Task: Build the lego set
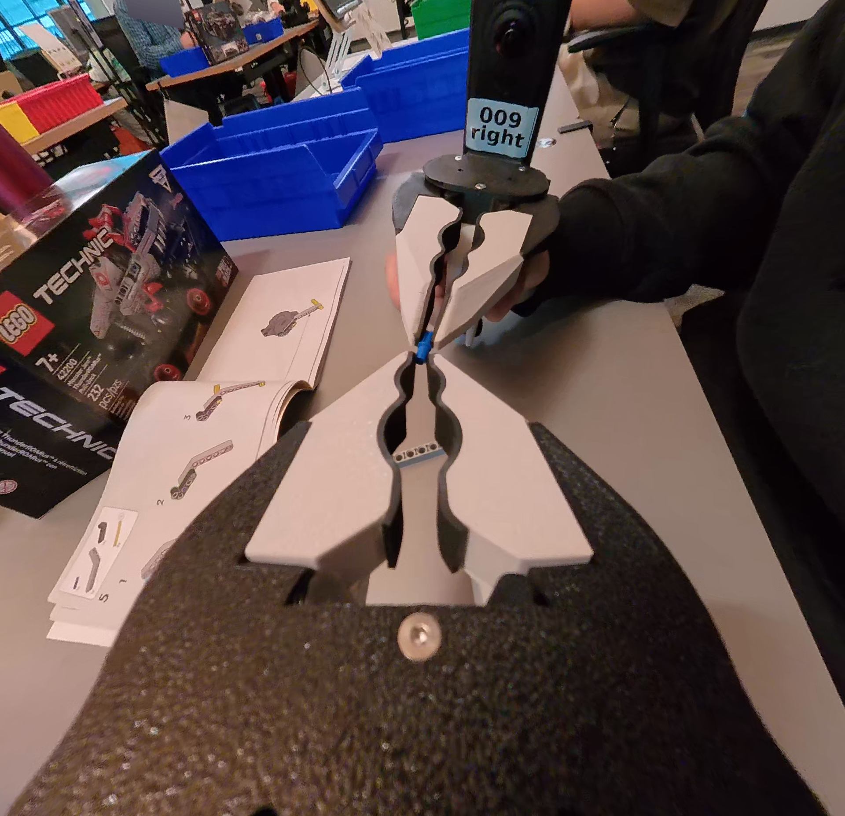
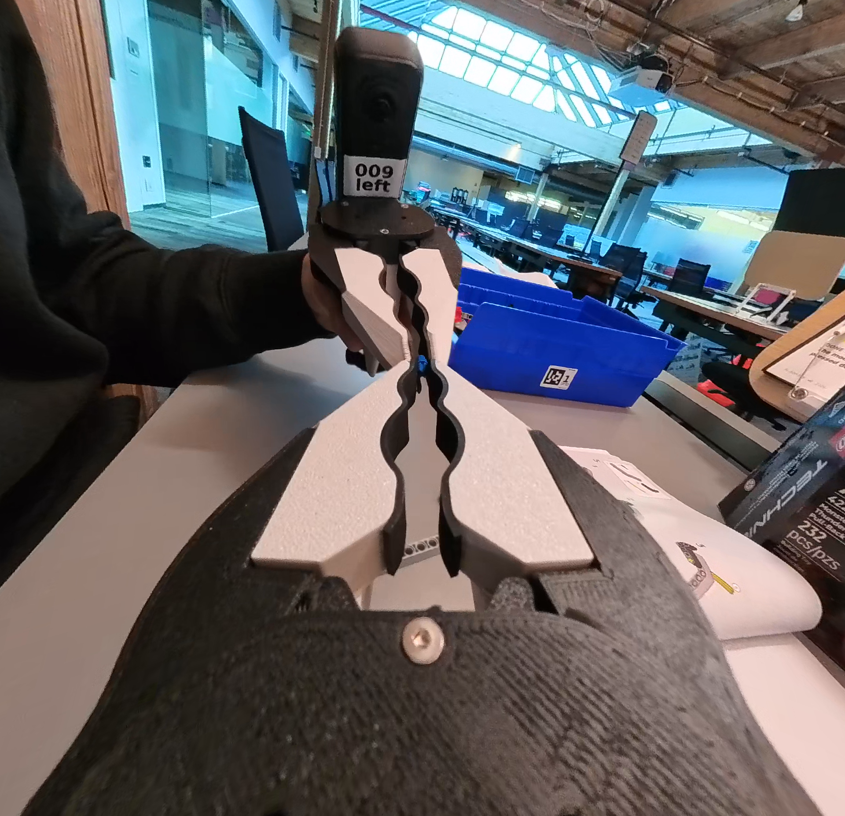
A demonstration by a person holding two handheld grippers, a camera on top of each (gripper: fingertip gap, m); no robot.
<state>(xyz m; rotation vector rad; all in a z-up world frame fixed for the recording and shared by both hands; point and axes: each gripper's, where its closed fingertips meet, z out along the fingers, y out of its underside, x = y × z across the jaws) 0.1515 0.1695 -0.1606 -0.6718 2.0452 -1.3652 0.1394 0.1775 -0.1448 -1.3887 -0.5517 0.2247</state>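
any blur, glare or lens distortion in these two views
Left wrist view: fisheye bends the grey table edge; the small blue lego pin, gripped between the left tool and right tool, is sharp, while the lower corners are soft. Right wrist view: bright skylight panels are near blown out, beams curve, and the black tool body is blurred.

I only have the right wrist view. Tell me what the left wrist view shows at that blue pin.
Observer: The blue pin sits between both tips. The right hand-held gripper pinches its far end and the left hand-held gripper its near end.
Operator: Now report the booklet.
Observer: The instruction booklet lies open, both pages showing, between the lego box and the grippers.
Operator: Report what is behind my gripper.
Observer: Several blue bins stand on the table there.
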